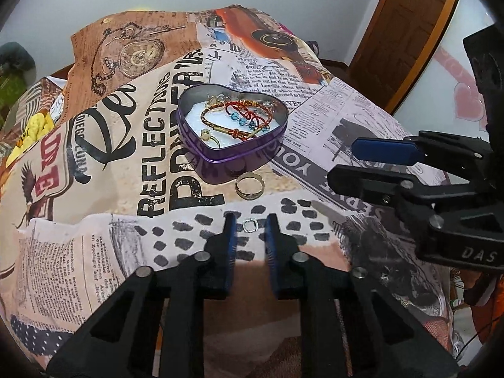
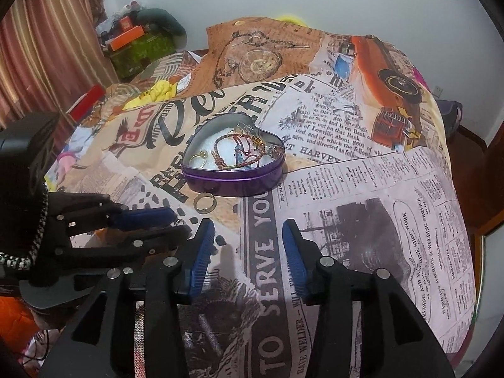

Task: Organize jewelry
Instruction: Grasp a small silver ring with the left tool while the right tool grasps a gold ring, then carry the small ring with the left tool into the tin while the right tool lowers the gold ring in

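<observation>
One purple heart-shaped tin (image 1: 220, 154) sits at the centre of the left wrist frame on a newspaper-print cloth (image 1: 126, 163), holding a tangle of bracelets (image 1: 242, 116) and one gold ring (image 1: 206, 135). Just below the tin lies one gold band (image 1: 249, 186). Lower still, one small silver ring (image 1: 250, 225) rests between the tips of the left claw (image 1: 250, 230) — jaws narrow, pads not visibly pressing it. The right claw (image 2: 249, 236), angled down at the cloth in the lower middle of its own frame, stands open and empty.
</observation>
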